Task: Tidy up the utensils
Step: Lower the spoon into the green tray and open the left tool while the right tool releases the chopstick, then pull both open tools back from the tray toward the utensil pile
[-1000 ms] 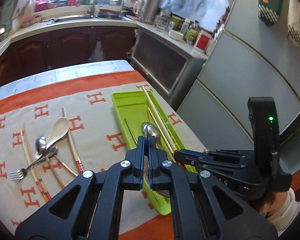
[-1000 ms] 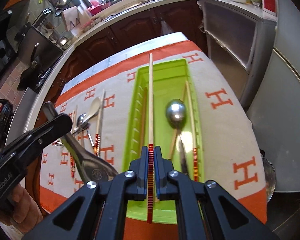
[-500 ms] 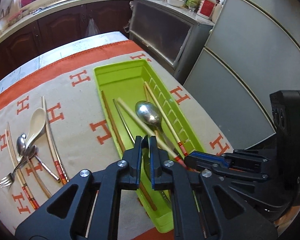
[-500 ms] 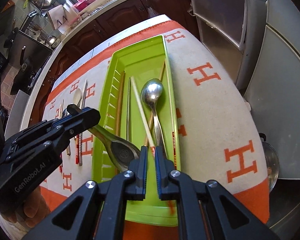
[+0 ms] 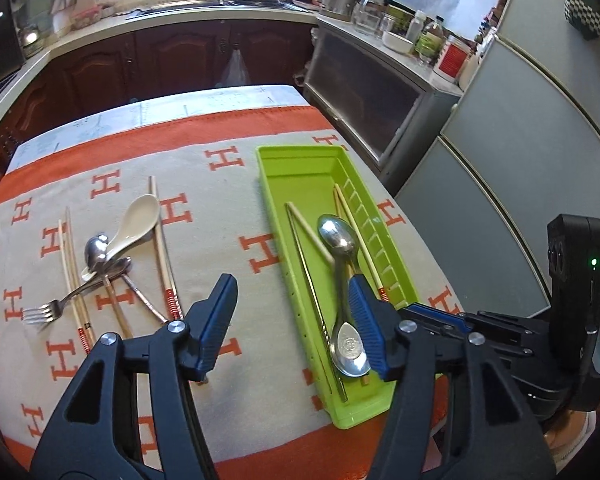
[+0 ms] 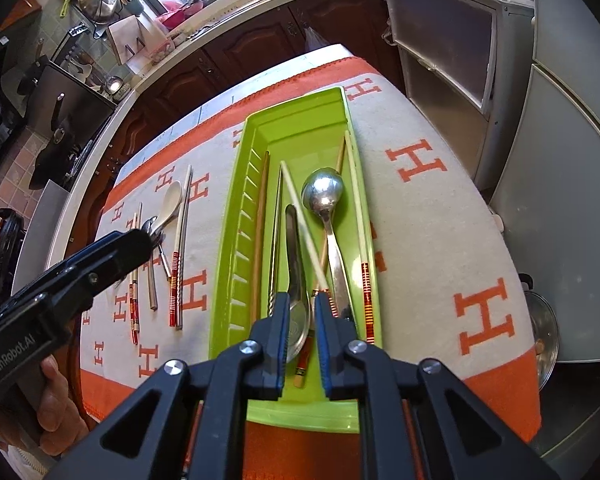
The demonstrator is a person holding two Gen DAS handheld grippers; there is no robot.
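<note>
Orange-bordered cloth with H marks (image 5: pixel 228 216) covers the table. On it lies a long green tray (image 6: pixel 244 216) holding two steel spoons (image 6: pixel 324 196), one reversed beside the other, and several chopsticks (image 6: pixel 365 240). Left of the tray, loose on the cloth, a white ceramic spoon (image 5: pixel 138 218), a fork (image 5: pixel 50 308), a small metal spoon and more chopsticks lie crossed. Left gripper (image 5: pixel 292 320) has just been opening, jaws wide, nothing between them. Right gripper (image 6: pixel 302 336) stands slightly parted over the tray's near end, gripping nothing.
</note>
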